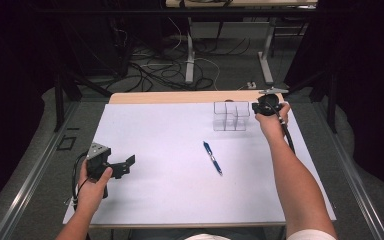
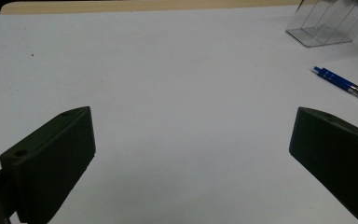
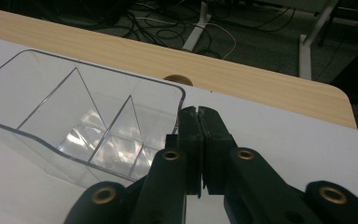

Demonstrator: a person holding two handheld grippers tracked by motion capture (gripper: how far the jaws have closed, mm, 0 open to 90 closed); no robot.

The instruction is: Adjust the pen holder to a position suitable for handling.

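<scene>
fingers of the right gripper (image 3: 200, 135) are pressing together at the clear organizer (image 3: 74, 121) wall, maybe pinching nothing, so it's risking a slip. left gripper (image 2: 186, 158) is sitting spread on the surface (image 2: 168, 70).

Clear organizers: one (image 1: 231, 116), counted at about one o'clock on the sheet.
Compartments: three are made out inside it.
Blue pens: one (image 1: 212, 157), counted near the sheet's centre.
White sheets: one (image 1: 170, 140).
Grippers: two, left (image 1: 125, 165), right (image 1: 256, 107).
</scene>
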